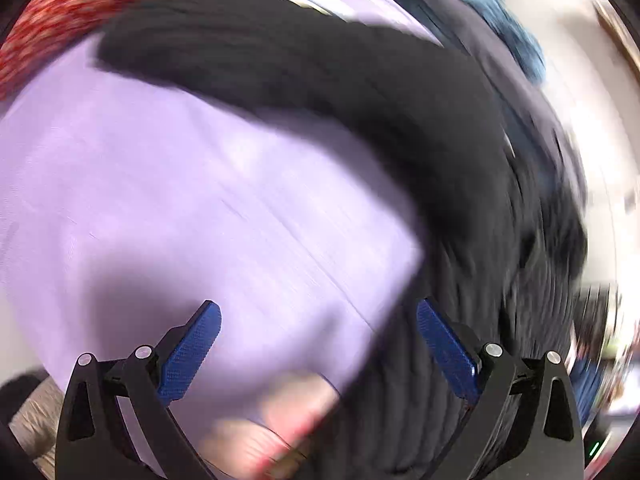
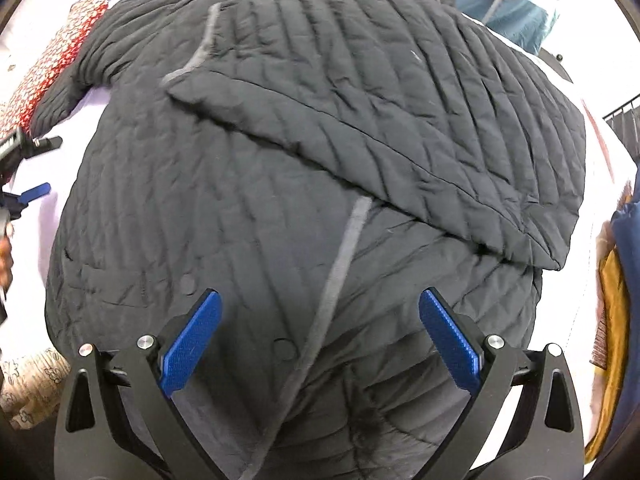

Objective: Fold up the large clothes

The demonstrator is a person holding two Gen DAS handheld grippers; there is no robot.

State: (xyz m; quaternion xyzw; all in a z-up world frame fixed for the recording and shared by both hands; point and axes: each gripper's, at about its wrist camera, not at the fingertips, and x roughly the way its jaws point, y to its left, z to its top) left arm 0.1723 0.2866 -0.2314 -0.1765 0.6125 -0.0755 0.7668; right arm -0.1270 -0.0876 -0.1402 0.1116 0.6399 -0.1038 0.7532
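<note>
A black quilted puffer jacket (image 2: 280,168) lies spread on a lilac sheet (image 1: 160,184). One sleeve (image 2: 380,120) is folded across its body; the other sleeve (image 2: 80,76) stretches out to the left. My right gripper (image 2: 318,316) is open and empty above the jacket's lower front, near the grey placket (image 2: 340,256). My left gripper (image 1: 318,320) is open and empty over the sheet, beside the jacket's edge (image 1: 460,280). The left wrist view is blurred by motion; the outstretched sleeve (image 1: 280,60) curves across it. The left gripper also shows at the right wrist view's left edge (image 2: 28,196).
A red patterned cloth (image 1: 80,8) (image 2: 52,60) lies at the sheet's far left. Teal fabric (image 2: 516,12) lies beyond the jacket's collar. A blue and yellow item (image 2: 616,280) sits at the right edge. A pale patterned cloth (image 2: 28,376) lies lower left.
</note>
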